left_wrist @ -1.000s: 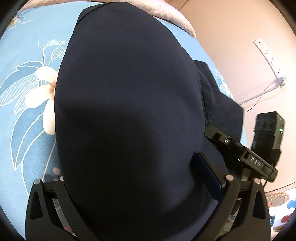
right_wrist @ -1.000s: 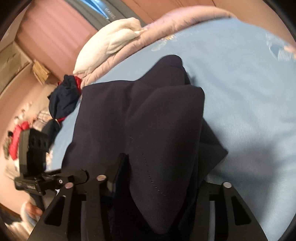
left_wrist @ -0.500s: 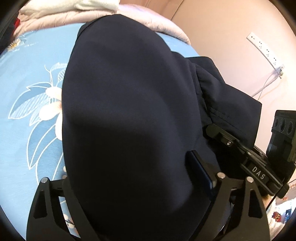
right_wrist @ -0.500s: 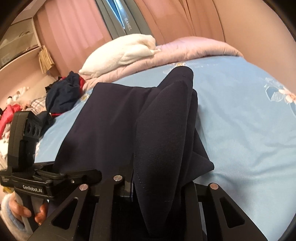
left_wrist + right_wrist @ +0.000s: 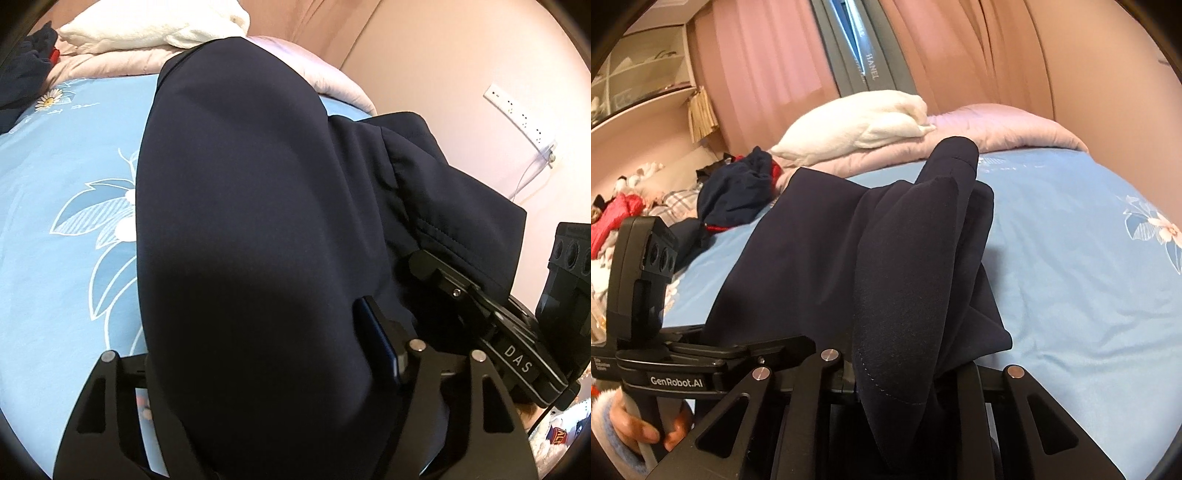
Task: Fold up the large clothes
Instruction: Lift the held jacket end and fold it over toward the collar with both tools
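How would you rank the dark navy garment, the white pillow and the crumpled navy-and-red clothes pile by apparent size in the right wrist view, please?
1. Dark navy garment, nearest the camera.
2. White pillow.
3. Crumpled navy-and-red clothes pile, somewhat smaller.

Dark navy garment [image 5: 251,229], smooth plain fabric with a stitched hem, draped in a broad fold from its near edge and trailing onto the light-blue floral bed sheet [image 5: 1089,266]; bunched folds rise at its right side.

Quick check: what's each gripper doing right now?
Left gripper: shut on the navy garment.
Right gripper: shut on the navy garment.
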`<state>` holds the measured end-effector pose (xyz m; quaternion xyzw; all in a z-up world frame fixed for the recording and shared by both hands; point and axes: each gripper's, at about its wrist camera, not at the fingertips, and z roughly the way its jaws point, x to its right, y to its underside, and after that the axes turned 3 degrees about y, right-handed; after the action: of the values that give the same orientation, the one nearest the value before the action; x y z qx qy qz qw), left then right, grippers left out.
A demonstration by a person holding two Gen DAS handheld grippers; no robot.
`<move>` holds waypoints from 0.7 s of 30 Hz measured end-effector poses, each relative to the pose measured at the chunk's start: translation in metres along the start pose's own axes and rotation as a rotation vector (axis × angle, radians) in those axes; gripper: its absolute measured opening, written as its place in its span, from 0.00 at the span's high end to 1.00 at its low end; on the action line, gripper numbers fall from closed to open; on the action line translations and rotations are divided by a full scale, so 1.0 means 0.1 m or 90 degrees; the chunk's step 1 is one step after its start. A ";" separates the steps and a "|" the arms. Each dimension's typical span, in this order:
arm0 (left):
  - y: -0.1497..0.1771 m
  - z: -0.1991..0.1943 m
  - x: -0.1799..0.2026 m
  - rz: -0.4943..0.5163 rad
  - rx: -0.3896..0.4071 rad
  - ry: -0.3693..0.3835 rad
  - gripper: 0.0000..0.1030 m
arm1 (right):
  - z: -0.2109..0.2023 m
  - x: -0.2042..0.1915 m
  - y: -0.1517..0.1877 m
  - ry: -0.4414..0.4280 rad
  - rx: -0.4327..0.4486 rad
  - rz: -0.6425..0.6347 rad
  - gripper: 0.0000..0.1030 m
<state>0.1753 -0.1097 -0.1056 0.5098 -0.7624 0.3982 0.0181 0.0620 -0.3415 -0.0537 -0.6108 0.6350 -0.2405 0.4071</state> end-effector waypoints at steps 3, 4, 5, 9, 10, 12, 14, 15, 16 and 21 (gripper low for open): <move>0.03 -0.09 -0.05 0.000 0.011 -0.004 0.32 | -0.01 -0.09 -0.02 -0.007 0.003 -0.011 0.79; 0.04 -0.14 -0.07 -0.001 0.015 -0.005 0.32 | -0.01 -0.12 -0.03 -0.009 0.005 -0.014 0.79; 0.05 -0.19 -0.10 -0.002 0.020 -0.006 0.32 | -0.02 -0.14 -0.03 -0.012 0.007 -0.016 0.79; 0.07 -0.34 -0.17 -0.008 0.037 -0.011 0.32 | -0.01 -0.28 -0.08 -0.026 0.012 -0.028 0.79; 0.07 -0.39 -0.21 -0.010 0.043 -0.013 0.32 | -0.01 -0.32 -0.10 -0.029 0.012 -0.034 0.79; 0.13 -0.45 -0.24 -0.013 0.050 -0.018 0.32 | 0.02 -0.40 -0.12 -0.035 0.011 -0.041 0.79; 0.20 -0.51 -0.34 -0.018 0.058 -0.022 0.32 | 0.05 -0.47 -0.14 -0.041 0.010 -0.049 0.79; 0.21 -0.55 -0.39 -0.024 0.061 -0.024 0.33 | 0.08 -0.50 -0.15 -0.044 0.009 -0.051 0.79; 0.23 -0.60 -0.45 -0.029 0.063 -0.025 0.33 | 0.09 -0.53 -0.15 -0.049 0.007 -0.052 0.79; 0.26 -0.73 -0.68 -0.051 0.075 -0.036 0.33 | 0.20 -0.72 -0.20 -0.065 0.001 -0.073 0.79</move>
<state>0.1592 -0.0080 -0.1007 0.5511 -0.7167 0.4270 -0.0175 0.0841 -0.2702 -0.0328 -0.6574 0.5775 -0.2323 0.4247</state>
